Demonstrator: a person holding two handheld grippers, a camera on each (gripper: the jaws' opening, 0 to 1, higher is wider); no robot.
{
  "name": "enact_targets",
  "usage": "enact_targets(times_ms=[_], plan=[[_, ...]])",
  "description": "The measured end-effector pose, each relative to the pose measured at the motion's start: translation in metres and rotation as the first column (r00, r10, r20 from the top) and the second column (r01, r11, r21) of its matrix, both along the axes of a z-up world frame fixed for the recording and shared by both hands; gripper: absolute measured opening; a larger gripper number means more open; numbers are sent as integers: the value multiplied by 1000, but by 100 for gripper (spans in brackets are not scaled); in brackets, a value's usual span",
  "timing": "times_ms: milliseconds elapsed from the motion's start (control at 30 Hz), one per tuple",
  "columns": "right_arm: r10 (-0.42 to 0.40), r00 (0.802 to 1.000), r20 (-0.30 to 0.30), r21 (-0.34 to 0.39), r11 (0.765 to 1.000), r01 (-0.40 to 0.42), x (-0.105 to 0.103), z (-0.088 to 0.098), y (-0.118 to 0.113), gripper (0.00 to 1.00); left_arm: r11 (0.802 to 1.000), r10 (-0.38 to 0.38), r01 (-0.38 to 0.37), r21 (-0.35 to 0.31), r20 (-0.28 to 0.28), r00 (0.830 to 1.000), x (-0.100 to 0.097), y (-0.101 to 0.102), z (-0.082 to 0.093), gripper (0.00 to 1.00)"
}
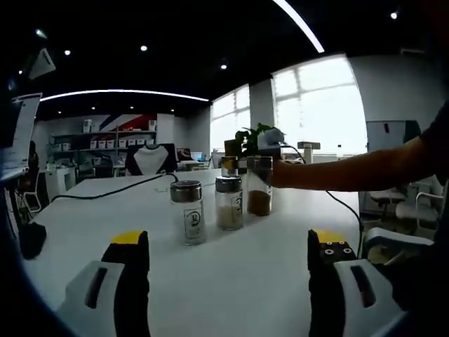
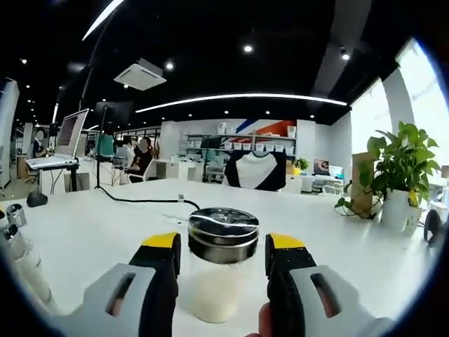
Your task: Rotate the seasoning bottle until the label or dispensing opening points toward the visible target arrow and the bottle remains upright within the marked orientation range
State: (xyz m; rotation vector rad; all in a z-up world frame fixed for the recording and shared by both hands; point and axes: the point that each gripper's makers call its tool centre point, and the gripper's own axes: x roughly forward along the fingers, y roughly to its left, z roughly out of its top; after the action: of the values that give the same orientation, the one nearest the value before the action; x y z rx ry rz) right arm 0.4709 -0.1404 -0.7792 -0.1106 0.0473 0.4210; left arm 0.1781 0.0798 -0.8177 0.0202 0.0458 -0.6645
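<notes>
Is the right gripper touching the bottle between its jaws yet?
Cannot tell. In the right gripper view the right gripper brackets the white-powder bottle, with thin slivers seeming to show beside its lid, too narrow to confirm a gap.

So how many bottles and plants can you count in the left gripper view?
Seasoning bottles: 3 plain to see; a fourth may hide behind them.
Potted plant: 1
Total: 4

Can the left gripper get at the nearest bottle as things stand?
Probably yes. The left gripper is open, and bare table lies between its jaws and the nearest bottle, which stands apart from the other bottles.
</notes>
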Motion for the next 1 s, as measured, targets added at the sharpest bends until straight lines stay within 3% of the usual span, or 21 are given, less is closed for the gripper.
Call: enact_targets(times_ms=[100,333,433,633,700,833,1000], plan=[[-12,1000,-2,11,1000,12,4,-1,0,45,1000,19,-19,4,39,999,0,3,5,95],[-27,1000,12,48,999,27,8,4,-4,39,1000,11,-11,7,29,1000,0,-1,2,94],[-15,1000,8,72,997,14,5,5,-5,39,999,27,-28,16,54,998,0,1,5,92],[25,1000,14,35,999,-26,-4,6,-1,38,999,30,-29,-14,80,996,-1,2,13,89],[92,996,21,-17,996,-92,-12,6,7,38,1000,28,-26,-17,77,997,-1,2,14,89],[75,997,8,-24,997,-74,-20,7,3,38,1000,25,-24,-5,79,997,-2,1,13,89],[88,995,35,-6,996,-88,-33,18,-4,38,1000,23,-23,-4,78,997,-2,1,13,89]])
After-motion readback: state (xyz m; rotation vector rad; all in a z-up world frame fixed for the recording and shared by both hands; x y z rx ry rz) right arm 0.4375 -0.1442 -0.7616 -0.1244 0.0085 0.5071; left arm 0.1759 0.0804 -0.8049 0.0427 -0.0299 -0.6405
